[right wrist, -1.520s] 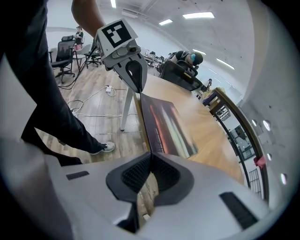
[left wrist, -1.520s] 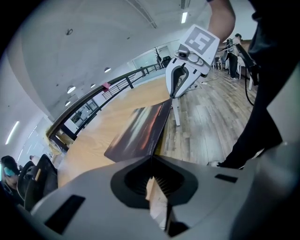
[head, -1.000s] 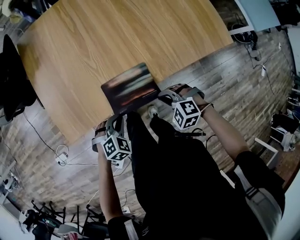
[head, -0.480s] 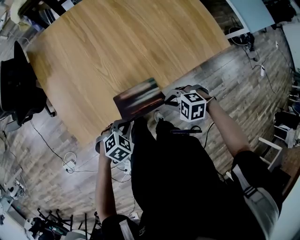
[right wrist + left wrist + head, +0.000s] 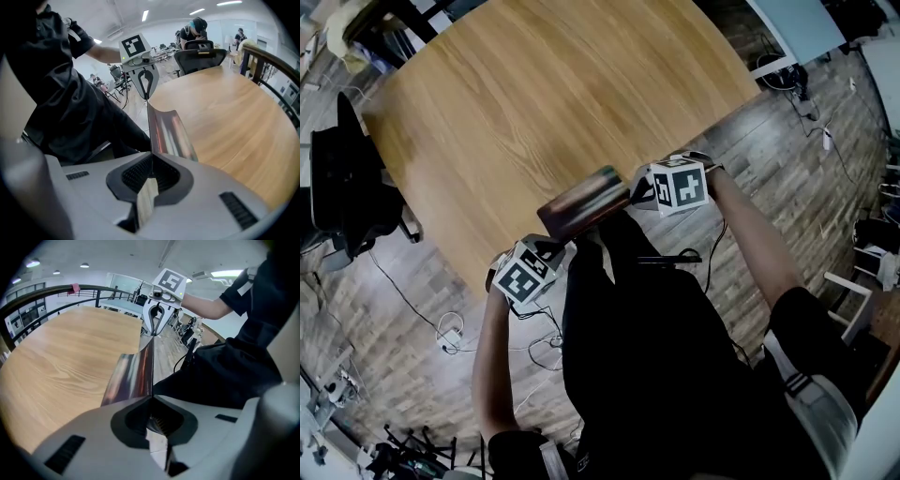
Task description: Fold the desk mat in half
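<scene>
The desk mat (image 5: 581,201), dark with reddish and pale streaks, lies at the near edge of the wooden table (image 5: 534,103). Its near edge is lifted off the wood and curves upward. My left gripper (image 5: 555,240) is shut on the mat's near left corner, and the mat (image 5: 133,373) runs from its jaws toward the other gripper (image 5: 157,317). My right gripper (image 5: 634,193) is shut on the near right corner. In the right gripper view the mat (image 5: 168,131) stands on edge between my jaws (image 5: 149,176) and the left gripper (image 5: 143,75).
A black office chair (image 5: 342,178) stands left of the table. Cables (image 5: 450,333) lie on the plank floor. A pale table (image 5: 806,23) is at the top right. The person's dark trousers (image 5: 656,356) fill the space below the grippers. A railing (image 5: 56,291) runs behind the table.
Both grippers have risen and moved forward over the table edge with the mat's near edge. The mat, flat a second ago, now curls up and looks shorter.
</scene>
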Motion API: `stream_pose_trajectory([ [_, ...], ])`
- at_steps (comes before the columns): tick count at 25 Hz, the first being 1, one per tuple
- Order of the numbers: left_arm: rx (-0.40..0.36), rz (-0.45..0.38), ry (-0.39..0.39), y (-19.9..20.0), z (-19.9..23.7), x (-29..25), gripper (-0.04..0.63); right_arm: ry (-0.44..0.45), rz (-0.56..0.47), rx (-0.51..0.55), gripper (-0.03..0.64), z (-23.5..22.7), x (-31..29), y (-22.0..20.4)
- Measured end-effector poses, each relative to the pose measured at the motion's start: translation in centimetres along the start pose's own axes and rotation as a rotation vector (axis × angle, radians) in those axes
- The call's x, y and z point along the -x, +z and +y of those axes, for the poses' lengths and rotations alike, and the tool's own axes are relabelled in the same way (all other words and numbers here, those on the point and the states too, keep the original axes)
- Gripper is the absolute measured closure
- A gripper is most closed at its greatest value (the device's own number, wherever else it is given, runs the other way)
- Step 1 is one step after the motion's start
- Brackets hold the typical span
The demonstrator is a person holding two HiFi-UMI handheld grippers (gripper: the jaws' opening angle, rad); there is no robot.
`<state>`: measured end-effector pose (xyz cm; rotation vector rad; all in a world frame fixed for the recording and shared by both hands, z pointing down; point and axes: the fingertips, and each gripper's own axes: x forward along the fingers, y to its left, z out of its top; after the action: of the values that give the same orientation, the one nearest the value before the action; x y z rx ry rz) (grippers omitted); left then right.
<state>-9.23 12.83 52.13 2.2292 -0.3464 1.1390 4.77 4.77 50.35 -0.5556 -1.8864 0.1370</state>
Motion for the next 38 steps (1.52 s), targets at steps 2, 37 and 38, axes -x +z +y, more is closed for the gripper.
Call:
stream_pose_trajectory([
  [2, 0.019, 0.006, -0.021, 0.1, 0.6, 0.0, 0.565, 0.04, 0.004, -0.001, 0.581, -0.7, 0.2, 0.1],
  [37, 0.29, 0.057, 0.11, -2.4, 9.7, -4.6, 0.564, 0.044, 0.04, 0.062, 0.581, -12.9, -4.7, 0.9],
  [38, 0.296, 0.06, 0.115, -2.6, 9.8, -4.8, 0.565, 0.039, 0.043, 0.063, 0.581, -13.0, -5.0, 0.8],
])
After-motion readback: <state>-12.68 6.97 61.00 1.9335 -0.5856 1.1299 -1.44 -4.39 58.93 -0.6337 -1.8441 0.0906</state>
